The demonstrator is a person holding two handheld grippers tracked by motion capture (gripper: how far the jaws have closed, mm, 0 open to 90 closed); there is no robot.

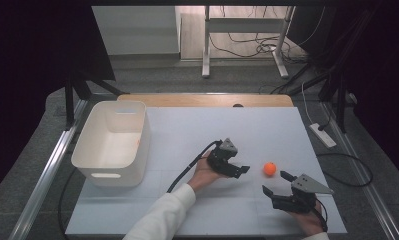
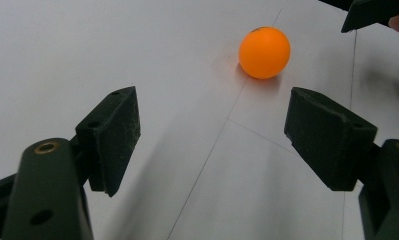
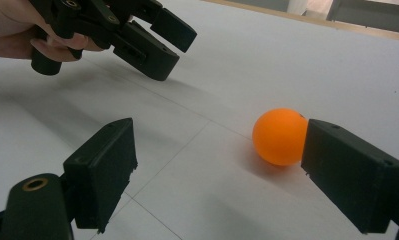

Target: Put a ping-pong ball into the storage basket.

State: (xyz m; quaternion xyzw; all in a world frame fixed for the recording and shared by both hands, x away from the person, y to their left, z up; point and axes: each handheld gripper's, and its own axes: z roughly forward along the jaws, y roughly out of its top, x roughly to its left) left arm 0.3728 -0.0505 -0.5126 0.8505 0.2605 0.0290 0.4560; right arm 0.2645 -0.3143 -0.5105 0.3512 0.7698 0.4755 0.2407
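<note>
Orange ball (image 1: pixel 270 168) sits free on the white worktop (image 1: pixel 267 130), between our grippers; the right gripper (image 1: pixel 275 182), spread wide, lies nearer; the left gripper (image 1: pixel 245 169), also spread, points at it.

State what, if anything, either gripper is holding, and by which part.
Nothing is held. The orange ball lies free on the table; the left gripper and right gripper both stand open, jaws apart from it.
</note>
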